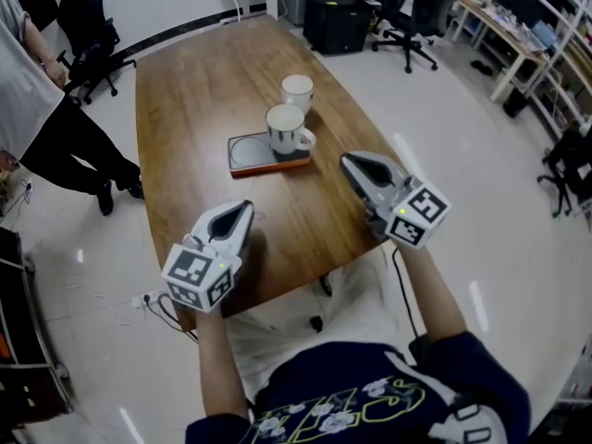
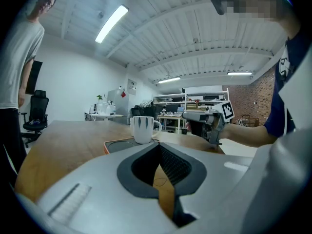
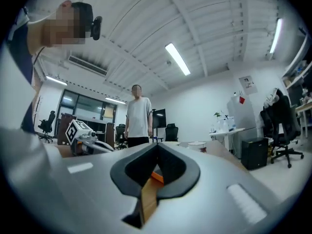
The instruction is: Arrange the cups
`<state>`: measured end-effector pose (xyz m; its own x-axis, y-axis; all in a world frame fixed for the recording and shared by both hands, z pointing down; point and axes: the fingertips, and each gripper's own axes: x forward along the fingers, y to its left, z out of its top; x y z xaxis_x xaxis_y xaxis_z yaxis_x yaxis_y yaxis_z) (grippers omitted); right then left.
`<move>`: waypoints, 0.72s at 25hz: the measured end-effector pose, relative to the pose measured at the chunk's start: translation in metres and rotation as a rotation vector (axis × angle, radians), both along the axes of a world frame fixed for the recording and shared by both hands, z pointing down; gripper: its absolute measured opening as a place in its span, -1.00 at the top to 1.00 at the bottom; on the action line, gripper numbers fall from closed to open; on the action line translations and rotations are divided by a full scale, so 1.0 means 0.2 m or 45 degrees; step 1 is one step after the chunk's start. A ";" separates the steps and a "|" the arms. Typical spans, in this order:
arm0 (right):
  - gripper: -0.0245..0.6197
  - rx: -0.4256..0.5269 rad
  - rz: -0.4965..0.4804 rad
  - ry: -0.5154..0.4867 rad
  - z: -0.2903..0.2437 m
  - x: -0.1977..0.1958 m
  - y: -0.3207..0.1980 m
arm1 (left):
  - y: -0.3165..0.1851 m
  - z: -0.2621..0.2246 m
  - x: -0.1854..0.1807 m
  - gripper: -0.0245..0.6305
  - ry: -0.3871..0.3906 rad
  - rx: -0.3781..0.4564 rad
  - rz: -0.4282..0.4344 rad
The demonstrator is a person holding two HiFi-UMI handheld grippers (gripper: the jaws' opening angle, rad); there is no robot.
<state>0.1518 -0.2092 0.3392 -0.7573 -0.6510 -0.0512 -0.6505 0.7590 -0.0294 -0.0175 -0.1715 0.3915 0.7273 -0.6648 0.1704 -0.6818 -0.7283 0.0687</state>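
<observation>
- Head view shows the right tongs (image 1: 349, 161) with the jaws pressed together and nothing between them, lying low over the counter (image 1: 185, 100) and aimed up and to the left across the picture.
- Just past their tips sits the near cup (image 1: 286, 129), upright on a dark tray (image 1: 252, 154) with an orange edge. The right gripper view bears this out, with that orange edge showing straight along the closed jaws.
- The cup's handle (image 1: 306, 141) sticks out on the side facing the right tongs, so I judge this to be the easier hand for a grasp at the handle or the rim.
- The left tongs (image 1: 242, 211) are also closed and empty, resting near the front edge of the counter. From them the near cup lies ahead and to the right, clearly farther off than from the right tongs.
- The far cup (image 1: 297, 92) stands upright on bare wood just behind the near cup, off the tray. It is reachable only past the near cup from either hand.
- Both pairs would need to open before any cup can be taken, and neither cup is touched at this moment.
- The coming move likely turns on the right tongs lining up with the near cup's handle side.
</observation>
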 end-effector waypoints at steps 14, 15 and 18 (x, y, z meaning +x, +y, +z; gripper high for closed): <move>0.92 -0.196 0.014 0.188 0.28 -0.07 -0.04 | 0.00 0.01 0.00 0.92 -0.007 0.004 -0.003; 0.92 -0.200 0.016 0.188 0.28 -0.07 -0.05 | -0.01 0.01 -0.01 0.92 -0.006 0.004 -0.005; 0.92 -0.207 0.021 0.192 0.28 -0.08 -0.05 | -0.01 0.01 -0.01 0.92 -0.007 0.004 -0.008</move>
